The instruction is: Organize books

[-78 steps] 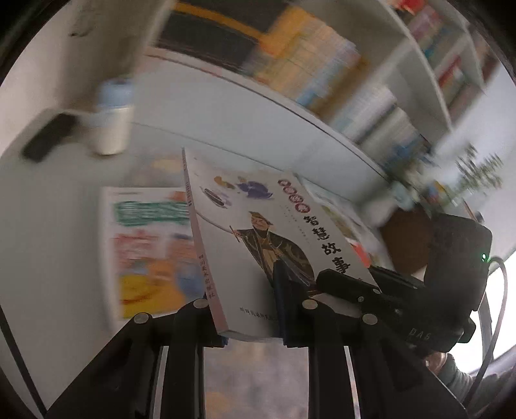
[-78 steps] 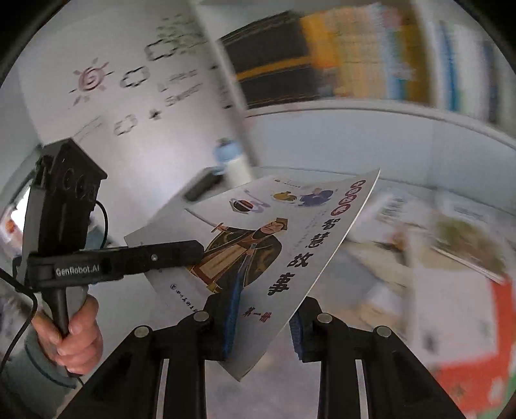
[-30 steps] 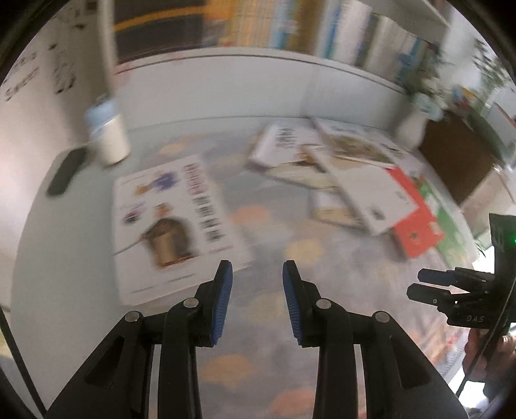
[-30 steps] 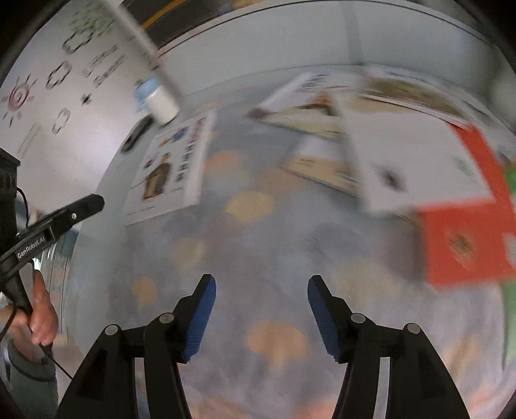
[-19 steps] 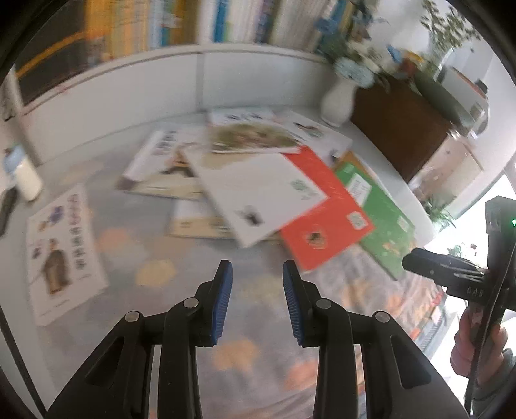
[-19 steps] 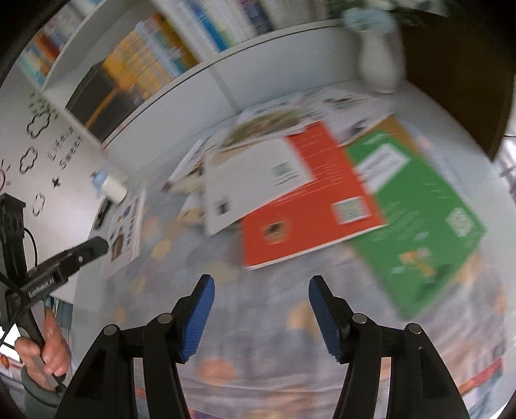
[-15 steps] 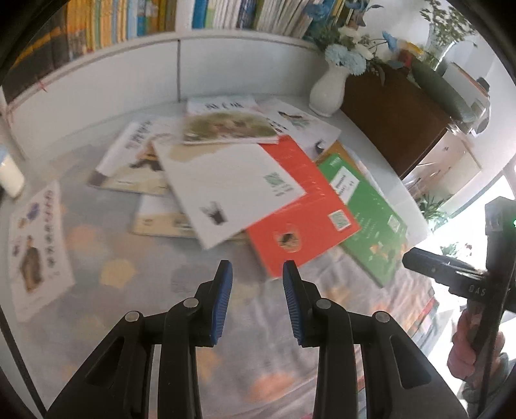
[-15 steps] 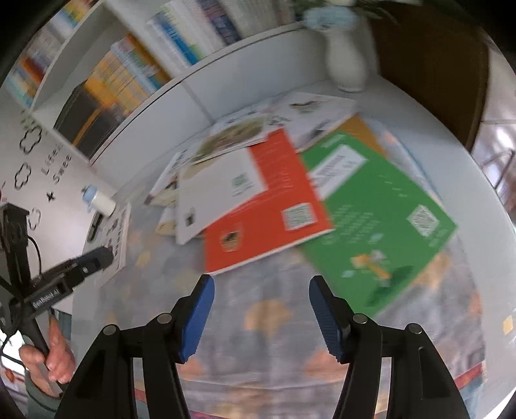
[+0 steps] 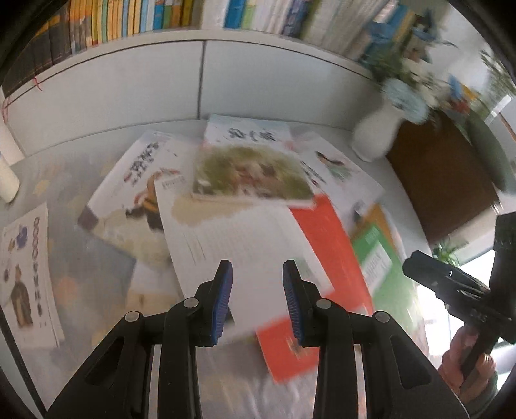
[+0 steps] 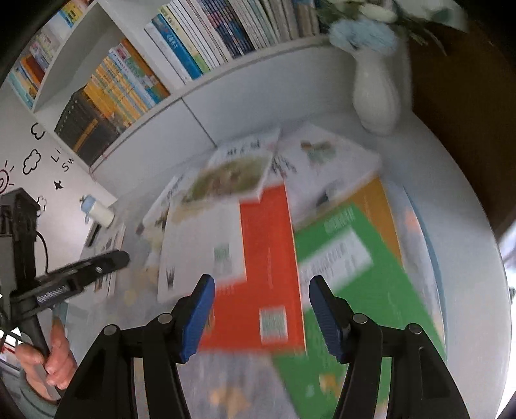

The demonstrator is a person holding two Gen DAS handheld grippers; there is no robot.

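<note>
Left gripper (image 9: 256, 290) at lower centre of the left wrist view, blue pads (image 9: 222, 299) set narrowly apart with nothing between them, hovering above a white book (image 9: 238, 245) lying back cover up. Beneath that, a red book (image 9: 325, 245) slanting toward the lower right, then a green book (image 9: 380, 267) at right over an orange cover. Higher in the frame, a blurred book with a green illustrated cover (image 9: 248, 174) resting across the pile, a white book with brush lettering (image 9: 248, 132) behind it near the white cabinet wall (image 9: 129, 96), and another white illustrated book (image 9: 138, 190) to the left. Alone at the left edge, well apart from the pile, a book showing a robed figure (image 9: 27, 277), lying flat on the patterned tabletop (image 9: 80, 258). White vase (image 9: 377, 135) with pale blue flowers at upper right; shelved book spines (image 9: 122, 19) along the top. Right gripper (image 10: 261, 314) at lower centre of the right wrist view, jaws moderately wide and empty, above the red book (image 10: 267, 258) and green book (image 10: 354, 283). Same white vase (image 10: 374, 93) at upper right, a small white bottle (image 10: 100, 214) at middle left, and the left gripper's black body (image 10: 74, 280) at lower left, held by a hand (image 10: 54, 357). Much of the pile smeared by motion blur.
</note>
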